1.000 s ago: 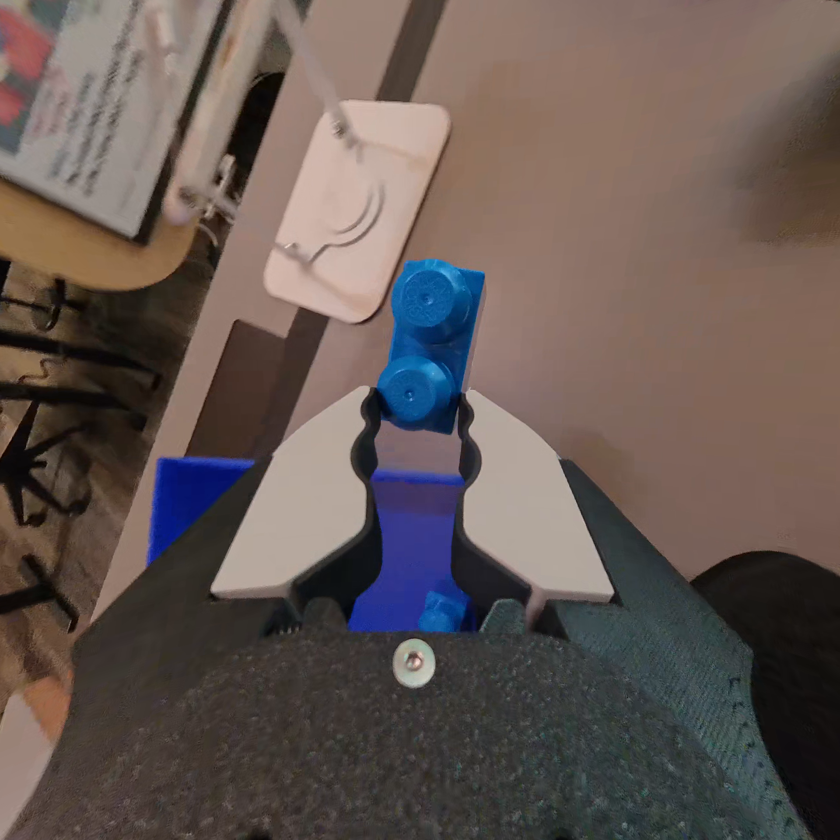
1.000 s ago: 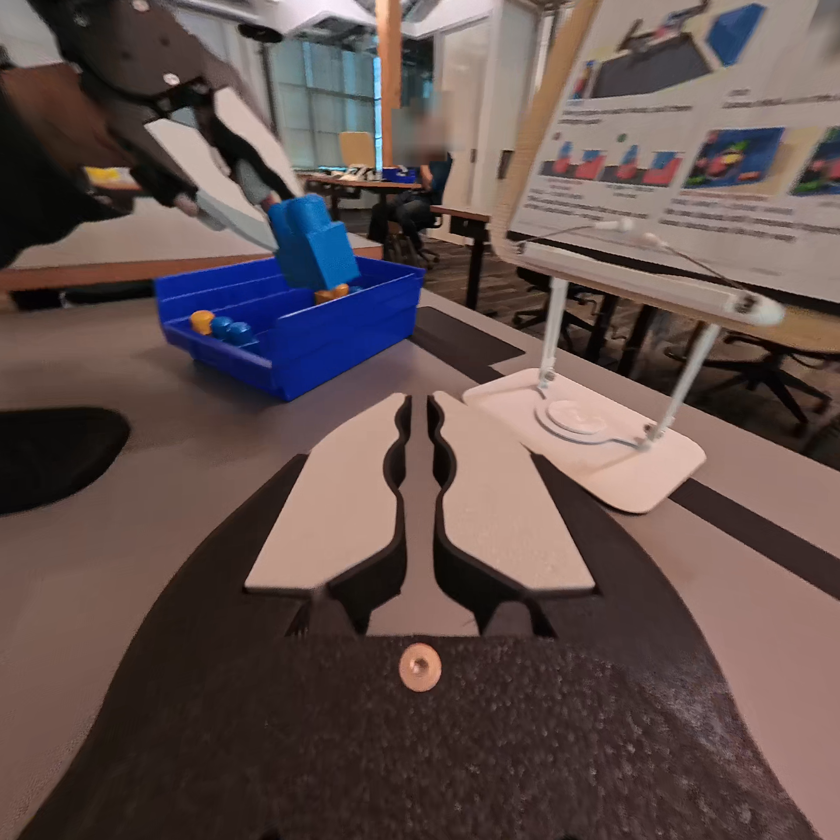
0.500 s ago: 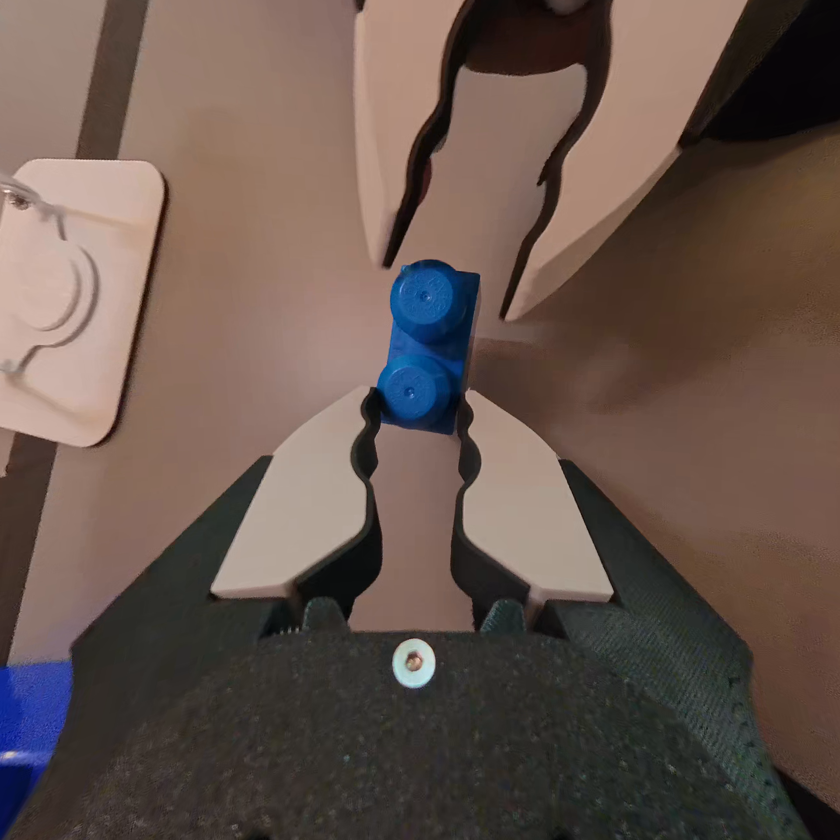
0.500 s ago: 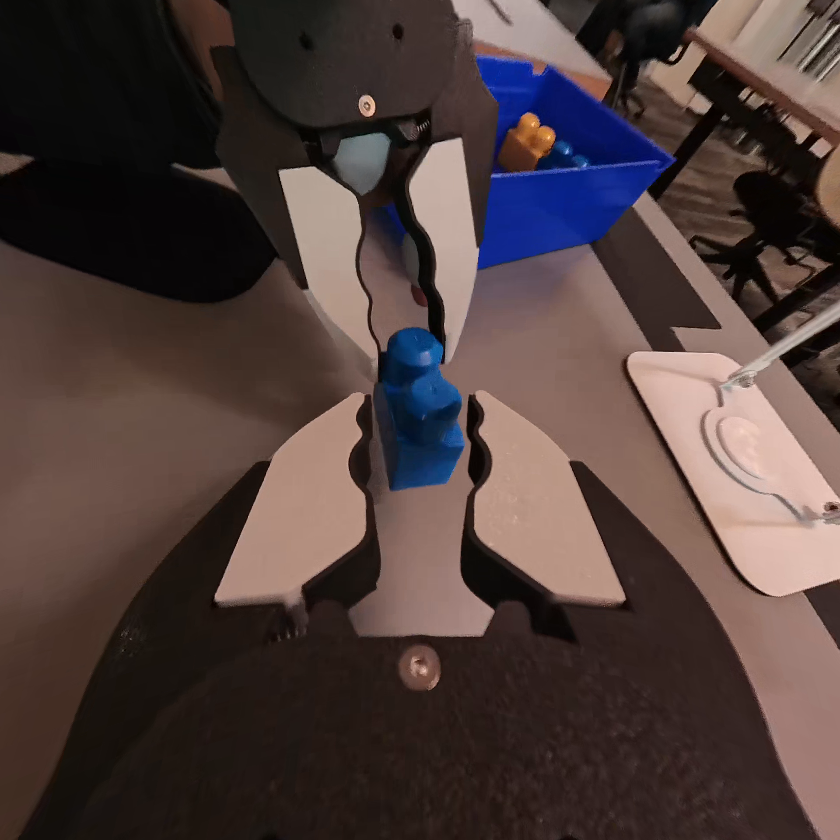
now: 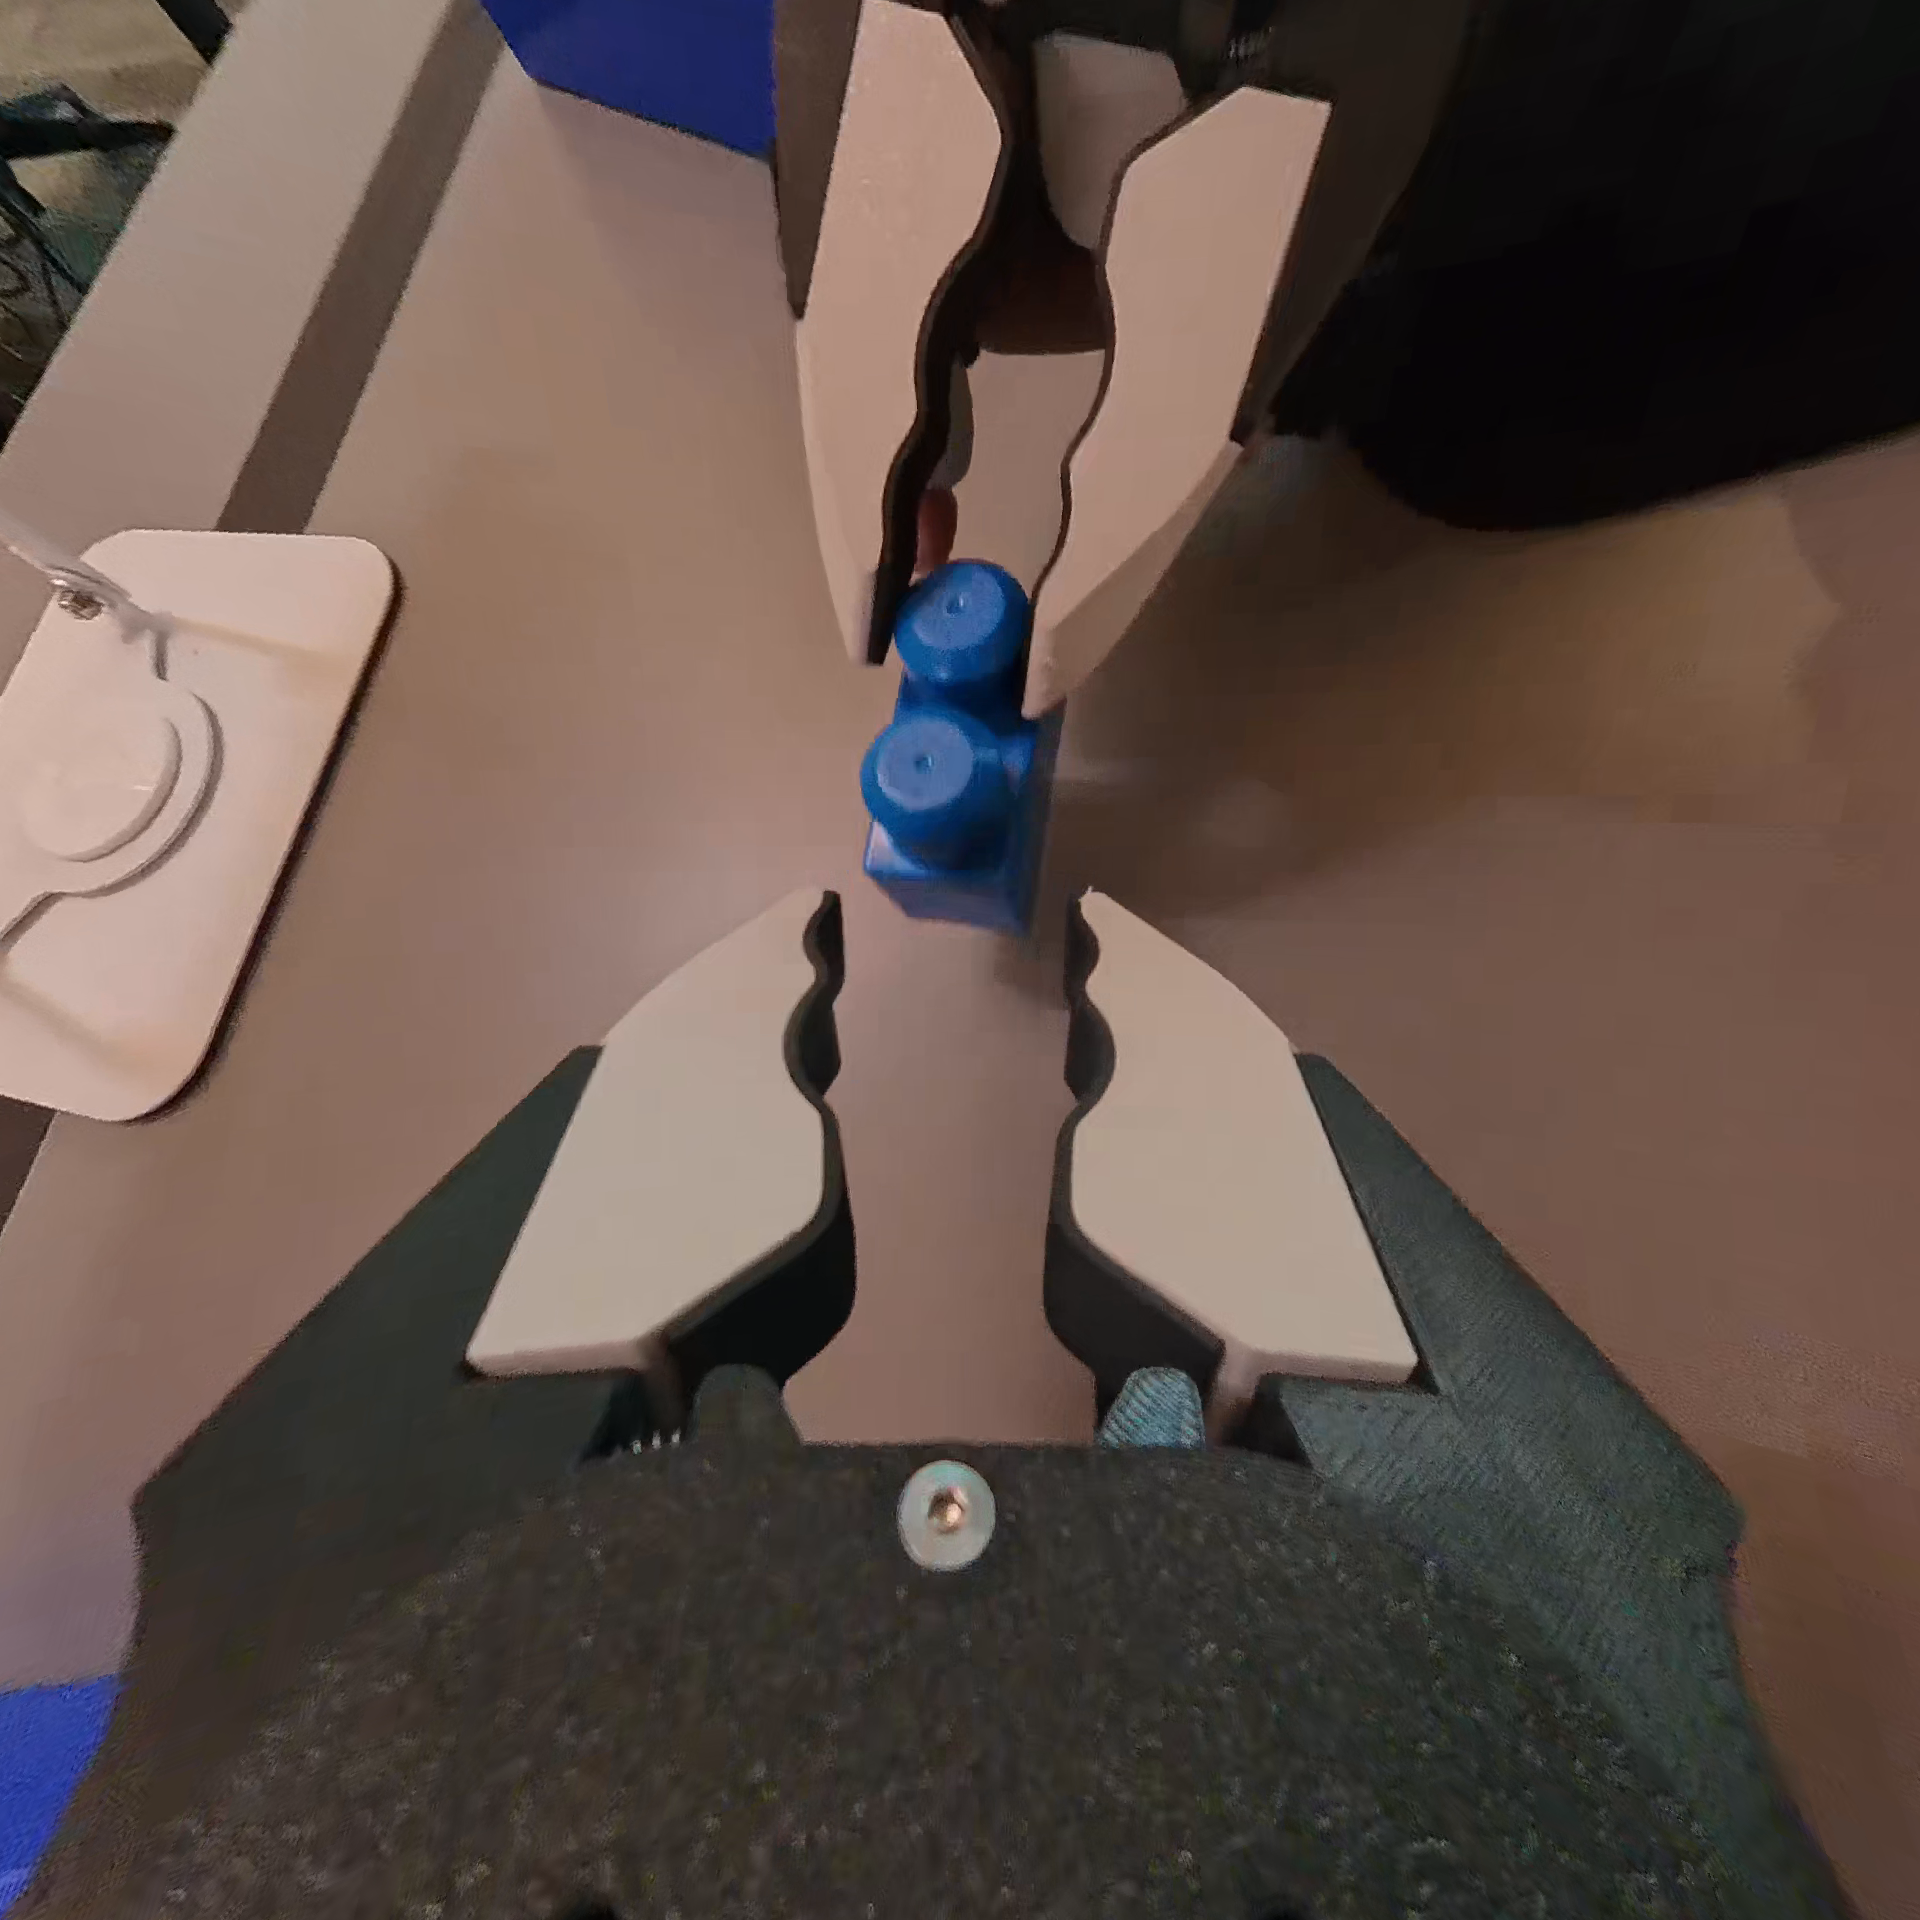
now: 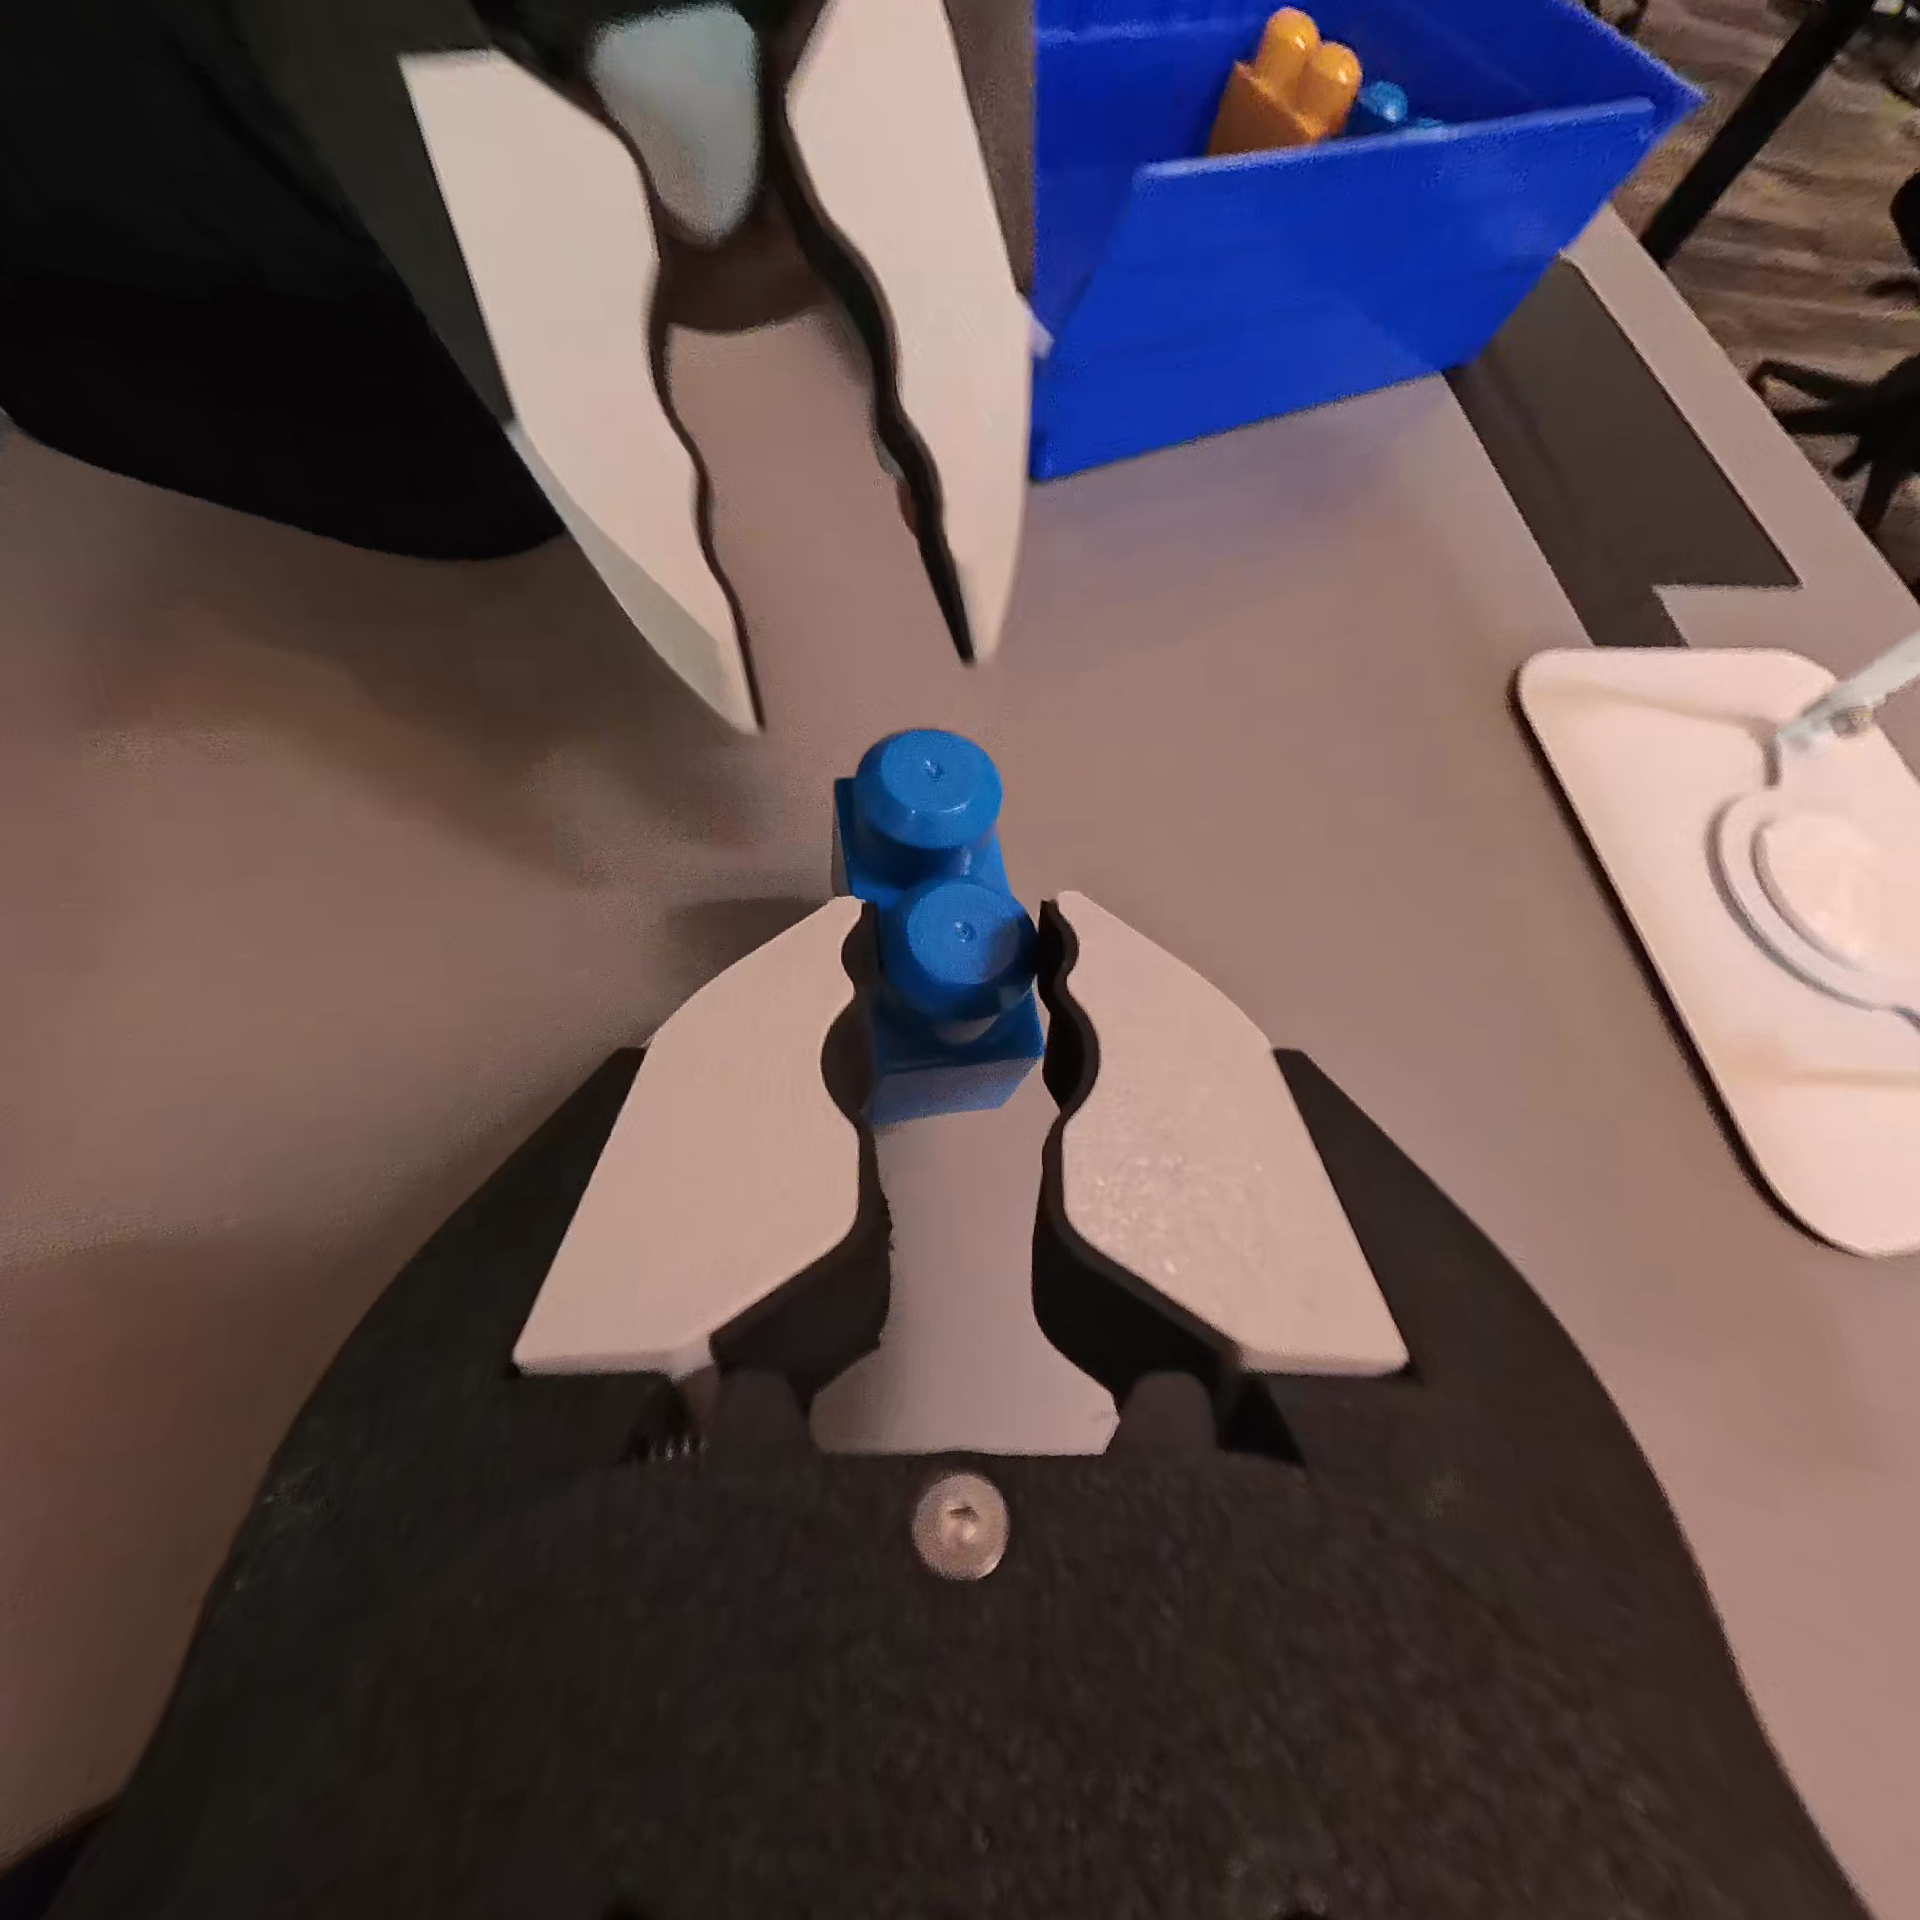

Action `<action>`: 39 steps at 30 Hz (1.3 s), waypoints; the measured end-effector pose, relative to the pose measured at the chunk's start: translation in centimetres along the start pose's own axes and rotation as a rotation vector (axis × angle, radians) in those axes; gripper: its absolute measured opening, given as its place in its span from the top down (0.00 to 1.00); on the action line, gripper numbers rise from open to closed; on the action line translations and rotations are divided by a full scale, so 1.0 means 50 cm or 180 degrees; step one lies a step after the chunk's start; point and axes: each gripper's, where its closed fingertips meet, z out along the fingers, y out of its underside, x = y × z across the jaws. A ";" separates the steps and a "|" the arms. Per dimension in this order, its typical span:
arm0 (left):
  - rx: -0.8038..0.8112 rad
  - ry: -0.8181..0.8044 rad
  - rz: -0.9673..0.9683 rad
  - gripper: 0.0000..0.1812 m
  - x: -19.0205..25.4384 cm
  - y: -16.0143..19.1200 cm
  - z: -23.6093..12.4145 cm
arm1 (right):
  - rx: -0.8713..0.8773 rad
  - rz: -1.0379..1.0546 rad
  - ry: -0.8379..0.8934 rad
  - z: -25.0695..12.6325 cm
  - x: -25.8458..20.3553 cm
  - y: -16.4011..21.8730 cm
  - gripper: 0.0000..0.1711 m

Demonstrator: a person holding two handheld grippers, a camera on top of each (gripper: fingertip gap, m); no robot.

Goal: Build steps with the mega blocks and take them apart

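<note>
Right gripper (image 6: 949, 914) has its two white fingers closed against the near stud of a blue two-stud plastic mega block (image 6: 940, 956), which stands upright on the grey tabletop (image 6: 312, 935); the fingertips press the stud from both sides. Left gripper (image 5: 951, 904) faces it from the opposite end with its jaws parted wider than the block and nothing between them; in the left wrist view its tips sit just short of the block's near face (image 5: 951, 800), apart from it. In that same view the right gripper's tips (image 5: 961, 634) bracket the far stud.

Behind the left gripper, a blue plastic bin (image 6: 1330, 239) stands near the table's far edge, holding an orange block (image 6: 1283, 94) and a further blue piece. A white flat stand base (image 6: 1745, 914) with a thin metal rod lies off to the right gripper's right, well apart from the block. A dark strip (image 6: 1621, 499) runs along the table between bin and base. Bare tabletop surrounds the block on all other sides.
</note>
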 end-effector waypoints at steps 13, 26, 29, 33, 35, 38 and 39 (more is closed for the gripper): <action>0.0863 -0.0651 -0.0482 0.80 -0.107 0.008 -0.075 | -0.0325 0.0333 -0.0064 -0.006 0.036 0.098 0.83; 0.0902 -0.1119 -0.0337 0.78 -0.154 0.005 -0.136 | -0.0125 0.0317 -0.0011 -0.016 0.044 0.078 0.76; 0.0990 -0.1437 -0.0355 0.78 -0.194 0.003 -0.217 | 0.0058 0.0351 0.0089 -0.034 0.058 0.057 0.75; 0.0888 -0.1915 -0.0490 0.78 -0.260 0.043 -0.334 | 0.0179 0.0370 0.0224 -0.051 0.072 0.045 0.75; 0.0562 -0.2076 -0.0526 0.78 -0.290 0.086 -0.376 | 0.0199 0.0394 0.0266 -0.056 0.078 0.046 0.75; -0.0026 -0.1926 -0.0685 0.78 -0.313 0.164 -0.406 | 0.0223 0.0419 0.0315 -0.061 0.085 0.046 0.76; -0.0260 -0.1828 -0.0732 0.78 -0.316 0.192 -0.410 | 0.0229 0.0423 0.0320 -0.062 0.085 0.046 0.76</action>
